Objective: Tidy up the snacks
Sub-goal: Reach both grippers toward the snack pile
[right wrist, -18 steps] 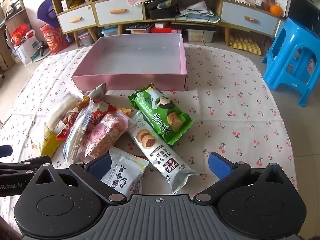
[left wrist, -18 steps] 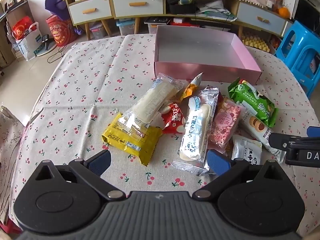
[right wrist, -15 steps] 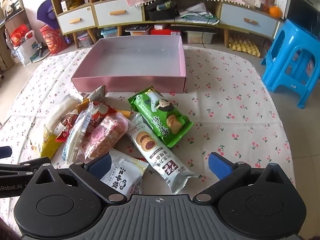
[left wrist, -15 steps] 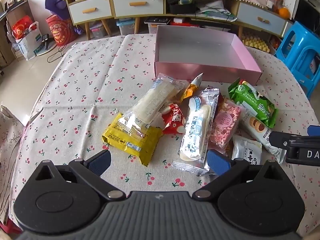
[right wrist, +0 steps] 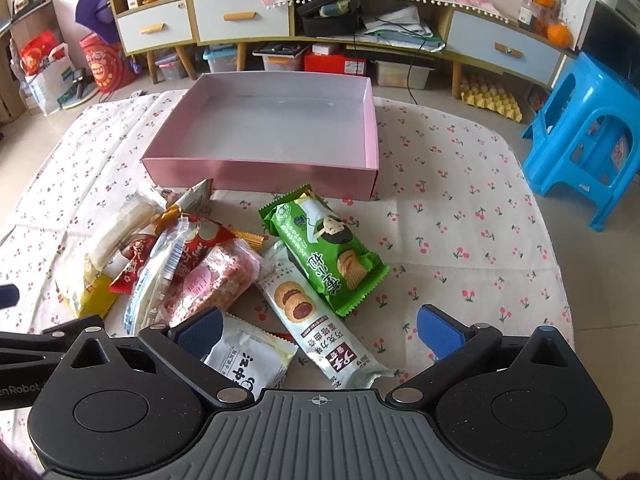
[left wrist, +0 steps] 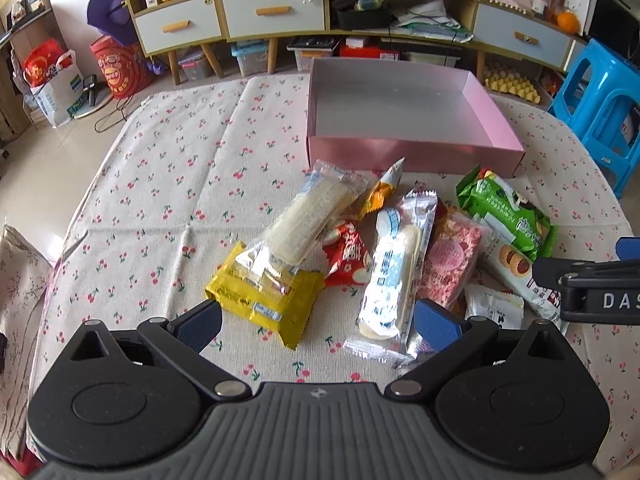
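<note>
Nothing had been sorted yet, I judged: the pink box (right wrist: 260, 168) sat empty at upper centre of the frame on the cherry-print desk (right wrist: 460, 216), while the snacks (left wrist: 380, 248) all lay heaped just below it. The left gripper (left wrist: 316, 324) and right gripper (right wrist: 318, 326) both hovered at the bottom, jaws spread wide and holding nothing. Every packet was left to move.
</note>
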Available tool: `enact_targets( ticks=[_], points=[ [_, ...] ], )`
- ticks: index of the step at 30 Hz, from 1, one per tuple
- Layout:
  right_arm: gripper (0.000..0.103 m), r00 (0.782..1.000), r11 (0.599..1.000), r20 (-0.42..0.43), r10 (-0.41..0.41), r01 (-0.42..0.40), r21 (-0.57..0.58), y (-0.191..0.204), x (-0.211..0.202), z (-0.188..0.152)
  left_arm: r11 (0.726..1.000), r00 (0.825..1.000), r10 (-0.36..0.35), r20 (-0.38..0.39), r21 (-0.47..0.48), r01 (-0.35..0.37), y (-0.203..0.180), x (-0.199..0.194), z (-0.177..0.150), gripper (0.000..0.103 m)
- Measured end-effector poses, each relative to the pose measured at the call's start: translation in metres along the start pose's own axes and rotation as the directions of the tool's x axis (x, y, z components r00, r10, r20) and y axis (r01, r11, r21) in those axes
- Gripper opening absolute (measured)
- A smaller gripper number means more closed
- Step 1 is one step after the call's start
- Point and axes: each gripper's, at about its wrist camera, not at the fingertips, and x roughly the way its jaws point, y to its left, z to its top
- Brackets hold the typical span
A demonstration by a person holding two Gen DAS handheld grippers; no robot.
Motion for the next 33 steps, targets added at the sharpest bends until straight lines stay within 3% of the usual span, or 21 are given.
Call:
enact_targets(
  ticks=[12,20,28,33],
  points=[
    [0.103,1.0,1.0,0.015,-0.003,0.003,-0.022,-0.003,-0.004,0.012,1.0,0.996,0.005,0.094,0.019,-0.007,-0.004,-0.004,0.013,0.103],
    [0.103,1.0,1.0,0.011,0.005,-0.005,-0.004,-0.008,-0.002,0.013,1.0,0.996,-0.024,0.082,-0.008,0.025,-0.001,-0.003,0.016,0.103],
    [0.103,1.0,1.0,0.019,0.0,0.0,-0.009,-0.008,-0.003,0.018,1.0,0.997,0.011,0.072,0.027,-0.014,-0.006,-0.001,0.02,0.103],
    [0.103,0.999,1.0,0.032,0.002,-0.002,-0.007,-0.009,-0.004,0.021,0.999,0.995,-0.012,0.102,0.031,0.009,-0.005,-0.002,0.02,0.103]
  ],
)
